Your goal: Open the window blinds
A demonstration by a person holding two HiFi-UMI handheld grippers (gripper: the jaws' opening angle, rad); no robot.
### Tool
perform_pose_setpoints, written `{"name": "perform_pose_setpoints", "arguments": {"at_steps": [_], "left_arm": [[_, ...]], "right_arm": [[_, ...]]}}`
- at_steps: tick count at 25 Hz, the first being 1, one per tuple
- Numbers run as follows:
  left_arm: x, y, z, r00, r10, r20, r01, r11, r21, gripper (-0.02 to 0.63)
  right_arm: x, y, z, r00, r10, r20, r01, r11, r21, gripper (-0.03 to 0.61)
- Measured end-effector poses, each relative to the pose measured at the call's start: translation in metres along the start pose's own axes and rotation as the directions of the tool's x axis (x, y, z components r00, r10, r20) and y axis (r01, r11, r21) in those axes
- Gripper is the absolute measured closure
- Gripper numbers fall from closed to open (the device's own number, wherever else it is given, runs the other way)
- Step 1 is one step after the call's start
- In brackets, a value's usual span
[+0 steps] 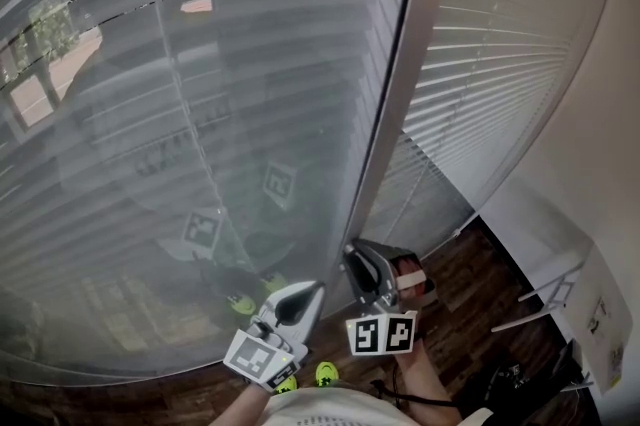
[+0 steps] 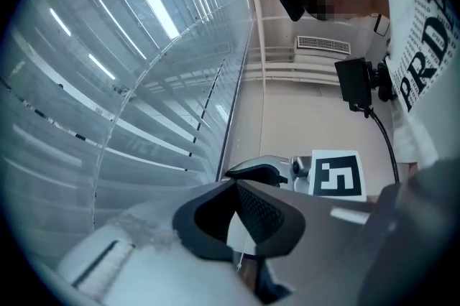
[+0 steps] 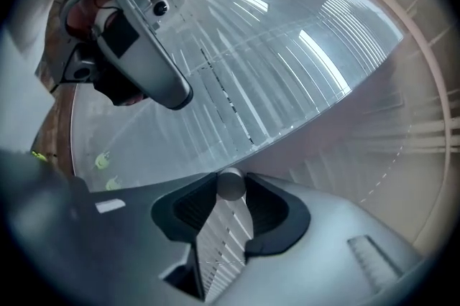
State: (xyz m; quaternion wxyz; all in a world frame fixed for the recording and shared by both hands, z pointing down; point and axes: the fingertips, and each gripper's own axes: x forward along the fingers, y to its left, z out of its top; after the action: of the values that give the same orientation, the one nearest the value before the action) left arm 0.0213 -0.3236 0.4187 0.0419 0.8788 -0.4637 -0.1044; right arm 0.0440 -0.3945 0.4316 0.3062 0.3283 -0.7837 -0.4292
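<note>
Between our right gripper's (image 3: 230, 189) pads sits the round grey end of the wand (image 3: 231, 182), pressed from both sides. Our left gripper (image 2: 235, 183) has its jaws closed tip to tip; a thin cord (image 2: 241, 254) shows in the gap behind them, pinched or not we cannot tell. Ahead hang the window blinds (image 1: 200, 114), slats tilted nearly shut, just left of the grey frame post (image 1: 392, 104).
</note>
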Motion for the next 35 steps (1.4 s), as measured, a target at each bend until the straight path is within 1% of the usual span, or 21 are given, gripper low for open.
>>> {"name": "perform_pose_setpoints", "arguments": {"at_steps": [6, 10, 12, 17, 19, 21, 24, 27, 28, 30, 31, 34, 35], "left_arm": [[-0.002, 0.003, -0.002, 1.0, 0.004, -0.008, -0.004, 1.0, -0.001, 0.621], [-0.002, 0.003, -0.001, 1.0, 0.001, -0.013, -0.001, 1.0, 0.004, 0.621], [-0.003, 0.003, 0.0, 1.0, -0.001, -0.016, 0.001, 1.0, 0.007, 0.621], [-0.003, 0.003, -0.001, 1.0, -0.007, -0.024, 0.008, 1.0, 0.011, 0.621], [-0.002, 0.002, 0.0, 1.0, -0.013, -0.026, 0.014, 1.0, 0.014, 0.621], [-0.002, 0.001, 0.0, 0.999, -0.018, -0.029, 0.019, 1.0, 0.016, 0.621], [0.0, 0.001, 0.001, 0.999, -0.022, -0.033, 0.022, 1.0, 0.017, 0.621], [0.0, 0.0, 0.002, 0.999, -0.026, -0.032, 0.027, 0.999, 0.02, 0.621], [0.001, 0.0, 0.002, 0.999, -0.028, -0.033, 0.029, 0.999, 0.022, 0.621], [0.001, -0.001, 0.002, 0.999, -0.031, -0.038, 0.032, 0.999, 0.024, 0.621], [0.002, -0.001, 0.002, 0.999, -0.031, -0.04, 0.032, 0.999, 0.024, 0.621], [0.002, -0.001, 0.002, 0.999, -0.03, -0.039, 0.031, 0.999, 0.02, 0.621], [0.003, -0.001, 0.003, 0.999, -0.029, -0.035, 0.03, 0.999, 0.016, 0.621]], "right_arm": [[0.0, -0.001, 0.0, 1.0, -0.008, 0.016, 0.007, 0.997, 0.076, 0.448], [0.0, -0.002, 0.0, 1.0, 0.001, 0.026, -0.006, 0.985, 0.173, 0.448], [-0.001, -0.003, 0.001, 0.999, 0.003, 0.039, -0.012, 0.969, 0.246, 0.449], [-0.001, -0.007, 0.0, 0.998, 0.0, 0.07, -0.03, 0.907, 0.42, 0.449], [-0.001, -0.007, 0.001, 0.996, 0.008, 0.085, -0.048, 0.875, 0.482, 0.449], [-0.001, -0.008, 0.001, 0.994, 0.016, 0.106, -0.073, 0.83, 0.553, 0.449], [-0.002, -0.012, -0.001, 0.991, 0.002, 0.136, -0.094, 0.734, 0.672, 0.449], [-0.002, -0.012, -0.003, 0.987, -0.007, 0.161, -0.115, 0.668, 0.735, 0.449], [-0.002, -0.013, -0.004, 0.985, -0.011, 0.173, -0.126, 0.637, 0.76, 0.449], [-0.002, -0.013, -0.006, 0.981, -0.02, 0.192, -0.148, 0.562, 0.814, 0.448], [-0.002, -0.014, -0.007, 0.98, -0.023, 0.196, -0.153, 0.538, 0.829, 0.449], [-0.002, -0.014, -0.007, 0.981, -0.03, 0.194, -0.152, 0.507, 0.848, 0.448], [-0.002, -0.014, -0.007, 0.98, -0.035, 0.195, -0.153, 0.491, 0.857, 0.448]]}}
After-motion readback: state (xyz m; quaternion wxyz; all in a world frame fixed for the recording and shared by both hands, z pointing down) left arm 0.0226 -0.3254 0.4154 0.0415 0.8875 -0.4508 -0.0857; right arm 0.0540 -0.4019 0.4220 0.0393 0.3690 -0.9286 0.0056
